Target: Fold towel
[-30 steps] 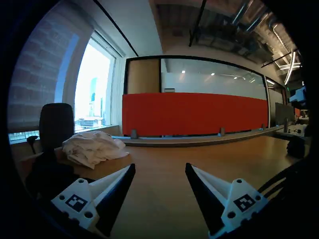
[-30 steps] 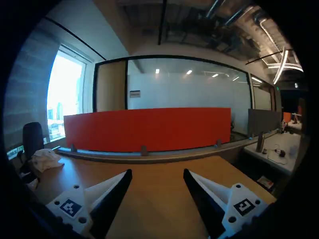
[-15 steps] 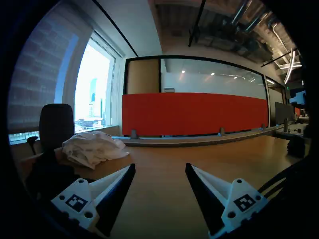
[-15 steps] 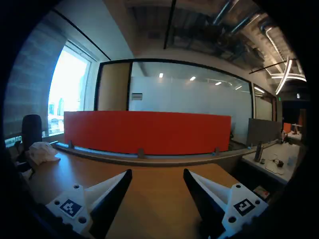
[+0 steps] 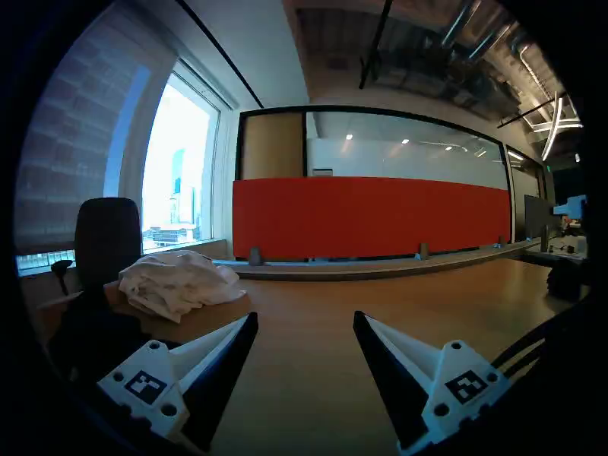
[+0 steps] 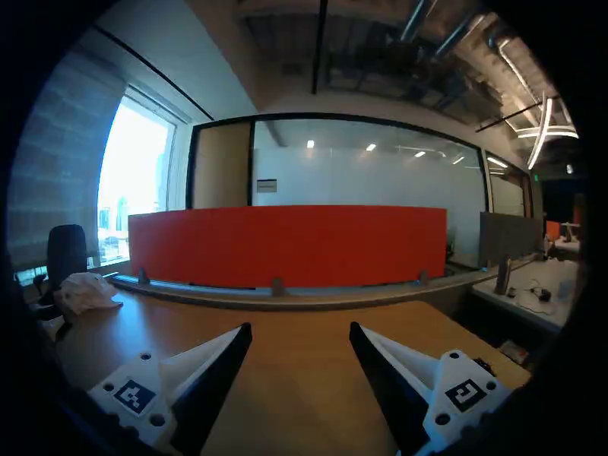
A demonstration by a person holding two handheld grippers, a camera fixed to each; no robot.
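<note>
Lying crumpled at the table's (image 5: 304, 403) far left edge: white towel (image 5: 178, 283). Left claw (image 5: 305, 315) and right claw (image 6: 299, 327) gaped wide, empty; fingers bore square coded markers (image 5: 144, 386).

Wooden desk (image 5: 319, 319), red divider (image 5: 371, 216), bright window (image 5: 178, 182), black chair (image 5: 106, 239).

This is an open-plan office: a long wooden table (image 5: 319, 327) with a red divider panel (image 5: 372, 216), a black office chair (image 5: 106, 239), a glass-walled room (image 6: 365, 171) behind, exposed ceiling pipes (image 6: 425, 38), and a neighbouring desk (image 6: 532, 289) beside it.
</note>
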